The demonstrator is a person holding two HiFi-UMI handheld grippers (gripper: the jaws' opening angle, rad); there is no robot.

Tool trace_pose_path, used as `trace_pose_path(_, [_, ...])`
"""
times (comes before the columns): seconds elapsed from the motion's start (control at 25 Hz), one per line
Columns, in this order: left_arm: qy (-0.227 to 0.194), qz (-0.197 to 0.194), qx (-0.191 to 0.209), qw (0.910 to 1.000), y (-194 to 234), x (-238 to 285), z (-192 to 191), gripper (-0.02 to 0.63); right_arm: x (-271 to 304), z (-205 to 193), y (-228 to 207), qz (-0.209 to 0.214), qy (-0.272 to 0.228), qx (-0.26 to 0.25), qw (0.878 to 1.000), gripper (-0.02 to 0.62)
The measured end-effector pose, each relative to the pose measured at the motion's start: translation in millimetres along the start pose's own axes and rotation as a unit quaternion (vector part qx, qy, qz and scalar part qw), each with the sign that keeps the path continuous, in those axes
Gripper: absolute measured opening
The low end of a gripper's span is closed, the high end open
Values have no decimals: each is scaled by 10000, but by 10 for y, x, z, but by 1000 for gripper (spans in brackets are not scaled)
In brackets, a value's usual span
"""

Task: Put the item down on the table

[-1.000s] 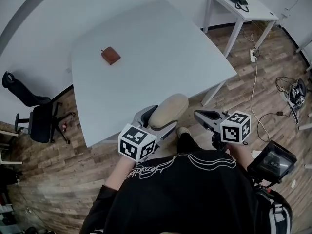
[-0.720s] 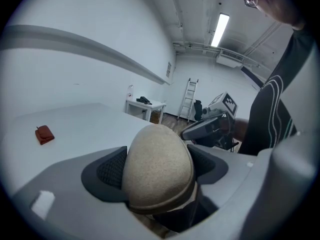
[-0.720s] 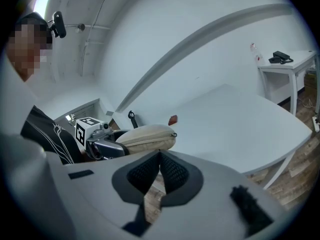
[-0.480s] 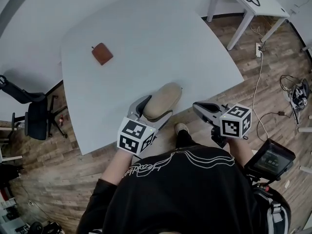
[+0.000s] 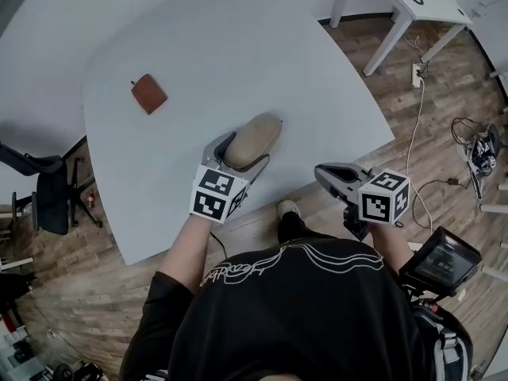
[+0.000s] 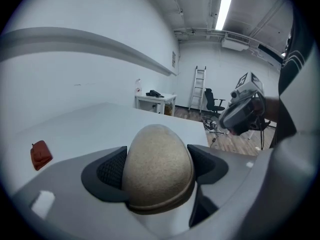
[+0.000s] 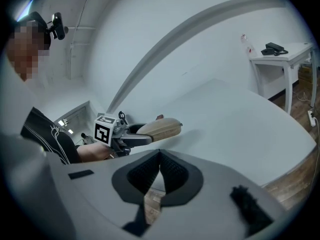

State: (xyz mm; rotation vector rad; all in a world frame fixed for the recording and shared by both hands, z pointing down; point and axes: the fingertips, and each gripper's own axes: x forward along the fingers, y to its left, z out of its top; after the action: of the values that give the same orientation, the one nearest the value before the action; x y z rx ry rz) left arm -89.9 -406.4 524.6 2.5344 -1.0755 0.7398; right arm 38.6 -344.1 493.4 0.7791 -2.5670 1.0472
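Wood-plank floor surrounds one large white table [image 5: 238,46], and a second, smaller white desk [image 5: 413,2] stands at the upper right, cut off by the frame's edge so the dark thing on it cannot be identified. Two things sit over the big table: one small brown wallet [image 5: 148,94] lying flat towards the far left, and one tan item [image 5: 254,137], rounded like the toe of a shoe, well apart from the wallet near the front edge. That item is pinched in the left gripper [image 5: 238,155], whose jaws stand wide with a pad pressed against each side; its rear end is hidden between them. From the right gripper view the item [image 7: 160,127] seems to hang just above the tabletop, though contact cannot be ruled out. The right gripper [image 5: 327,176] is off the table's front edge over the floor, its jaws pressed together with nothing between them. Two marker cubes show, one per gripper. One office chair [image 5: 44,201] is partly cut off at the left edge, and loose cables [image 5: 417,133] trail across the floor at the right. One ladder [image 6: 198,86] leans against the far wall.
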Motion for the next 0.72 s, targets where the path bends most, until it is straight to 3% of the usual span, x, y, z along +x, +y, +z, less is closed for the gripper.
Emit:
trace_pose_path(0.2, [326,167,191,9991,317,466,-205,383,160,115,-322,-39,98,122,9999,8])
trace_pose_path(0.72, [724,286,451,9959,349,656,-569,385,352,97,-343,210,365,203,9989,8])
